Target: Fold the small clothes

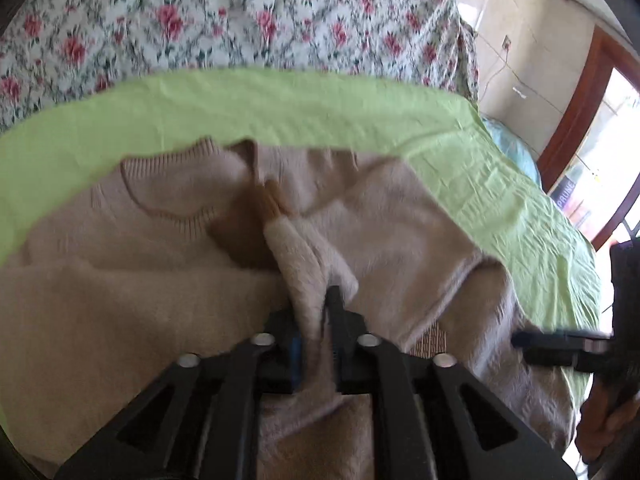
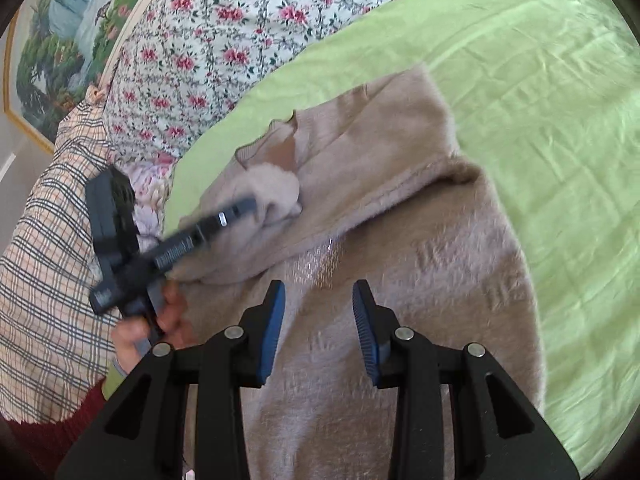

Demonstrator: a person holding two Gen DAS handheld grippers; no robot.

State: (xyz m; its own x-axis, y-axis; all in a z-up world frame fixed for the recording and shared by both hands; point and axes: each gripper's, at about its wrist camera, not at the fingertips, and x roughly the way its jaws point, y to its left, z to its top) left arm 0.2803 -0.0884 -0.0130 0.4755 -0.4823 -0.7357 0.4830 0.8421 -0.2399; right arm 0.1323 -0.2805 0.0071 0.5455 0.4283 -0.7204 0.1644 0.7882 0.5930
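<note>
A small beige fuzzy sweater (image 1: 132, 248) lies on a light green sheet (image 1: 280, 108), its ribbed collar at the far side. My left gripper (image 1: 316, 312) is shut on a sleeve (image 1: 298, 264) of the sweater, which is pinched between the jaws and drawn over the sweater's body. In the right wrist view the left gripper (image 2: 244, 206) shows at the left, holding the bunched sleeve cuff (image 2: 276, 188) above the sweater (image 2: 400, 248). My right gripper (image 2: 319, 320) is open and empty, hovering over the sweater's lower body. It appears at the right edge of the left wrist view (image 1: 520, 344).
A floral quilt (image 1: 200, 20) is piled along the far side of the green sheet (image 2: 540, 100). A checked cloth (image 2: 48, 240) lies at the left in the right wrist view. A wooden door frame (image 1: 576, 108) and wall stand to the right.
</note>
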